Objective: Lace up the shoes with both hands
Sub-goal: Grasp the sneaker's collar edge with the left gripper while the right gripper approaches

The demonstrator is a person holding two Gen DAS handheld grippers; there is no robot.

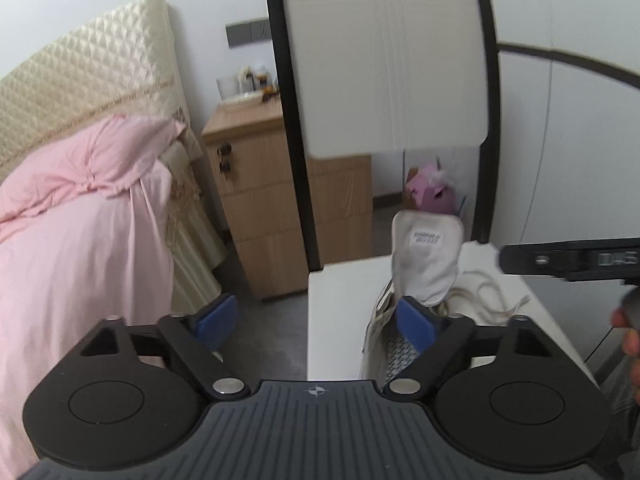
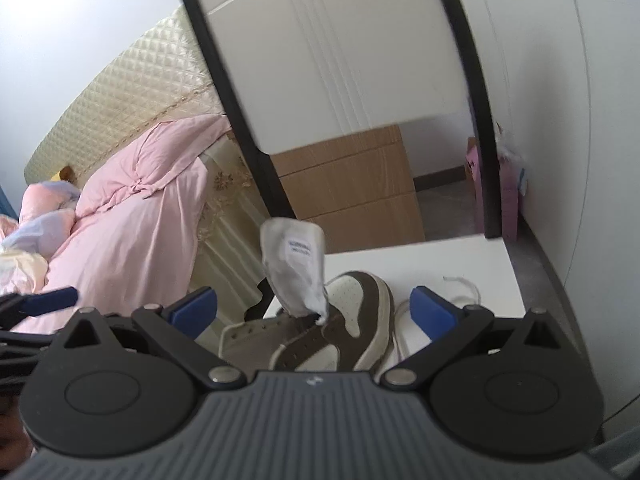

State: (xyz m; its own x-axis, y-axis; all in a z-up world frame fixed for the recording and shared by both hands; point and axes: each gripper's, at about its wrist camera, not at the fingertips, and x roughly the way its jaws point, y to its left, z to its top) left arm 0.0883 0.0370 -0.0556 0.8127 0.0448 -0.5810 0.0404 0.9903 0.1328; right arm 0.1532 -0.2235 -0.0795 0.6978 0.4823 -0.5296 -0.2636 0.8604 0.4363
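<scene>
On the white chair seat (image 2: 440,264) that serves as the bench, a brown-and-white shoe (image 2: 352,320) lies with its toe toward the chair back (image 2: 340,60), its grey tongue (image 2: 298,268) pulled up and standing clear of the eyelets. A pale lace (image 2: 464,284) trails loose across the seat toward the far right corner; in the right wrist view the eyelet rows near the tongue look bare, though whether any lace runs through the lower holes cannot be told.

Both tools hover at the near edge. The left claw (image 1: 316,324) is spread wide, its right blue pad just beside the shoe's collar, gripping nothing. The right claw (image 2: 314,312) is likewise spread, with the shoe between its pads and neither pad pinching it.

By the look of it, the work stands at the threading stage: tongue raised, lace slack on the seat. A next move would call for one claw to steady the shoe's side while the other closes on a lace end, a thin, limp target that needs a fine, square pinch and is likely to slip or snag.

A bed with pink bedding (image 1: 80,208) and a wooden nightstand (image 1: 256,200) stand beyond.
</scene>
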